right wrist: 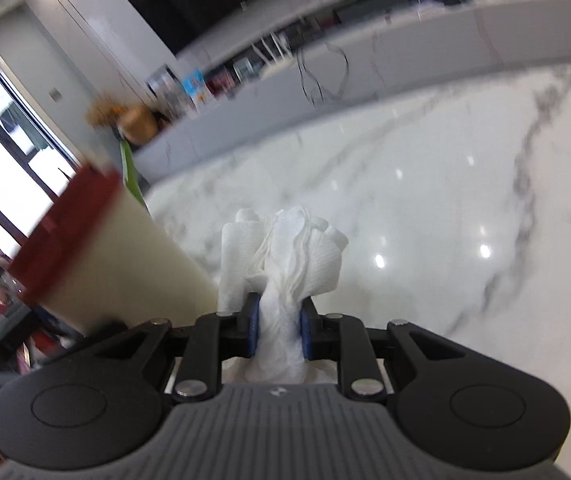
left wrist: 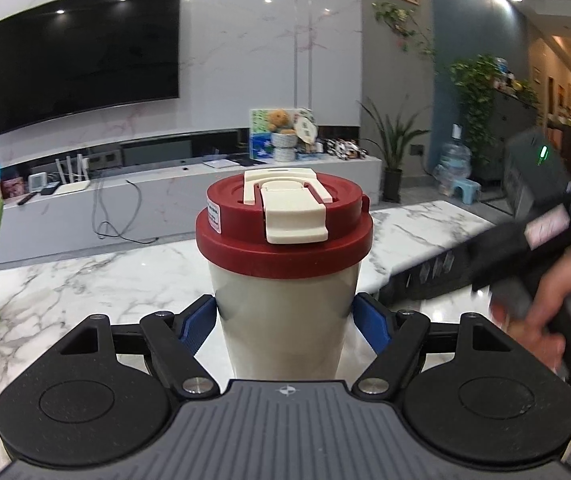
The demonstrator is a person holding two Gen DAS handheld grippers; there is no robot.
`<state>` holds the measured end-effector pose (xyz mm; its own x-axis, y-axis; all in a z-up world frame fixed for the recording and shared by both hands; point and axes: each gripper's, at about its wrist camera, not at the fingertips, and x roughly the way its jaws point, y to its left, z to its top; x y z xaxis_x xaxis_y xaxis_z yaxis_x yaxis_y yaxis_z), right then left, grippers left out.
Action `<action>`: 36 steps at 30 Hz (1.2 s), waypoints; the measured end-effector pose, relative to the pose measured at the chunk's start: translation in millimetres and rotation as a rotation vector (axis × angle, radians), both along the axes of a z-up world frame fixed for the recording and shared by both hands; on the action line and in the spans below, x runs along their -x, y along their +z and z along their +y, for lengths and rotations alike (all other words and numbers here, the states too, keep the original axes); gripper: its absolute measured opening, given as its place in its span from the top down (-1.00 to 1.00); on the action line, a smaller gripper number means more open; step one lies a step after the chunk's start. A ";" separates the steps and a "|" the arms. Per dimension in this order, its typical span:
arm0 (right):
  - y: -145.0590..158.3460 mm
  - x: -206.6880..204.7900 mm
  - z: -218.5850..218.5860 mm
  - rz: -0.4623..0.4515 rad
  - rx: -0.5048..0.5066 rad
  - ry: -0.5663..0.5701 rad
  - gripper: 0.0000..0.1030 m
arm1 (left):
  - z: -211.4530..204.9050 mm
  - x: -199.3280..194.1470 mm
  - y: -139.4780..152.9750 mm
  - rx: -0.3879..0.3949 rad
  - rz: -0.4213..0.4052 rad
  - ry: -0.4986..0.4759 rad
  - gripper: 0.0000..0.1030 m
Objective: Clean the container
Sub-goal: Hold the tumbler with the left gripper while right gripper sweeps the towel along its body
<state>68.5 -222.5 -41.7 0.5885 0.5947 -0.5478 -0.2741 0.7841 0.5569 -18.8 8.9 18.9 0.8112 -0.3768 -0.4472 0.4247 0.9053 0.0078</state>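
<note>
The left gripper (left wrist: 284,320) clamps the cup (left wrist: 283,292), while the right gripper (right wrist: 280,330) pinches a tissue (right wrist: 285,256) beside it.

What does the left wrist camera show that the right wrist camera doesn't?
Only the left wrist view shows the left gripper with its jaws closed on the cream cup, the beige flip tab on the lid, and the hand holding the right gripper. Only the right wrist view shows the right gripper clamping a bunched white paper towel. Both show the cup with its red lid and the marble table.
</note>
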 end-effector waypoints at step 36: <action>-32.6 4.5 26.9 0.106 0.077 0.041 0.56 | 11.6 -0.7 -3.6 -0.016 0.033 -0.079 -0.45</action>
